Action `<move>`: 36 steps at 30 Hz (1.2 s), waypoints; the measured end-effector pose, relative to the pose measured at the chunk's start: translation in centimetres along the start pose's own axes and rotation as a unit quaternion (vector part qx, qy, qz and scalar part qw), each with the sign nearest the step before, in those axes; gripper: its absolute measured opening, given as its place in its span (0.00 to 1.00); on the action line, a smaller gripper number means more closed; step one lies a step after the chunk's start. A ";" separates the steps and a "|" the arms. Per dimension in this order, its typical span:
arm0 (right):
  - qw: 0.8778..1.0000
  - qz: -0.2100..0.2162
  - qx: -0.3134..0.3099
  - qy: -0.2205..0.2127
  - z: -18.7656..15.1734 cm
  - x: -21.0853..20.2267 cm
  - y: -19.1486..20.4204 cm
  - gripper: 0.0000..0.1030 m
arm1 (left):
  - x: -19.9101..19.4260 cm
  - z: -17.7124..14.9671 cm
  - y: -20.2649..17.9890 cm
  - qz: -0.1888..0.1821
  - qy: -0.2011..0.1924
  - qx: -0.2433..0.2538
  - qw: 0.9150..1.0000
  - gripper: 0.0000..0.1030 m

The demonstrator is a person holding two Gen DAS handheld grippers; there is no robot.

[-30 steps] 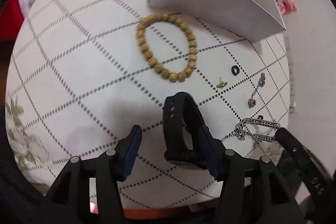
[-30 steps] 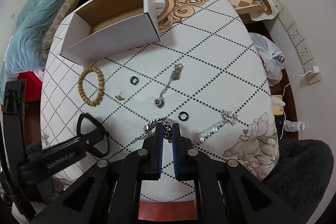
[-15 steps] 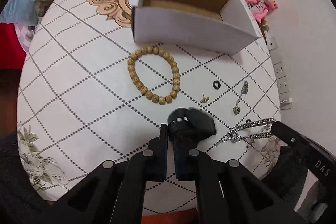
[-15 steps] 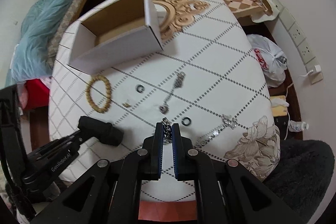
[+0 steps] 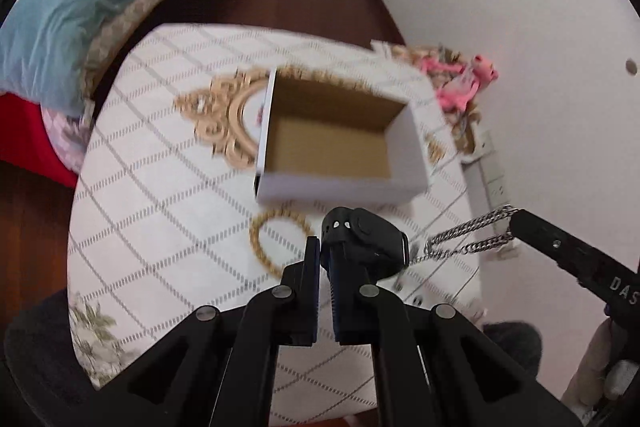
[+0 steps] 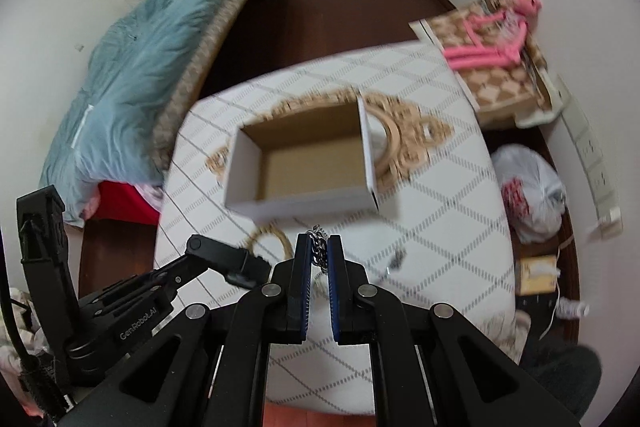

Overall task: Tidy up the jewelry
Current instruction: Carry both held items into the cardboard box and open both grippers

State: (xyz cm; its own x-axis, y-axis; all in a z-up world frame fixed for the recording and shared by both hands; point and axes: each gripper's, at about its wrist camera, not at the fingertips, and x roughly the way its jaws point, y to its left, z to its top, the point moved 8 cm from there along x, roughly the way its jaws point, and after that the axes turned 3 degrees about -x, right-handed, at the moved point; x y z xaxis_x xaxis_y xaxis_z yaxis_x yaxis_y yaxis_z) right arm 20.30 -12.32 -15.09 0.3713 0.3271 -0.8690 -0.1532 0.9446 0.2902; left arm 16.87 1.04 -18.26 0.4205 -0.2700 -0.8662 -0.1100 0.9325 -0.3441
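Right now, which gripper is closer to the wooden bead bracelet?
Left. The left gripper, holding the black watch, hangs just right of the wooden bead bracelet. The right gripper, pinching the silver chain, sits farther right of it.

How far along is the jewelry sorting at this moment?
Nothing is stored yet: the white cardboard box looks empty. In hand: left gripper holds the black wristband, right gripper the silver chain. Left: the wooden bead bracelet and blurred small pieces on the table.
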 end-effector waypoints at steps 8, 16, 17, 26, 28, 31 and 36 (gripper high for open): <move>0.999 -0.006 -0.031 -0.023 7.8 0.8 1.4 0.08 | -0.1 7.9 -0.8 0.007 -0.035 0.019 0.999 0.02; 0.999 -0.014 -0.041 0.031 11.6 7.0 1.1 0.08 | 4.6 11.7 0.2 0.022 0.002 0.011 1.000 0.06; 0.998 -0.012 -0.049 0.044 11.6 8.0 1.2 0.08 | 5.4 11.9 0.5 0.030 0.011 0.007 0.999 0.07; 0.993 -0.001 -0.027 0.115 11.5 13.1 -0.5 0.10 | 8.0 12.8 2.1 0.078 0.048 -0.011 0.996 0.60; 0.994 -0.005 -0.019 0.112 11.6 13.0 -1.2 0.28 | 7.5 13.1 2.3 0.081 0.035 -0.014 0.996 0.70; 0.994 -0.006 -0.009 0.104 11.9 12.5 -2.0 0.50 | 6.9 13.1 2.7 0.094 0.031 -0.014 0.995 0.70; 0.993 -0.066 -0.040 0.085 11.1 11.7 -2.9 0.84 | 5.7 12.8 3.1 0.143 -0.005 0.013 0.990 0.82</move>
State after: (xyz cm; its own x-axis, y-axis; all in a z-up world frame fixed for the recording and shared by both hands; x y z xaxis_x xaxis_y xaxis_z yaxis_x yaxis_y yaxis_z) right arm 35.25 -10.99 -21.61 0.2338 0.1857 -0.9544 -0.1893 0.9715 0.1427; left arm 30.47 5.52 -19.61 0.3853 0.0073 -0.9228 -0.2015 0.9765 -0.0764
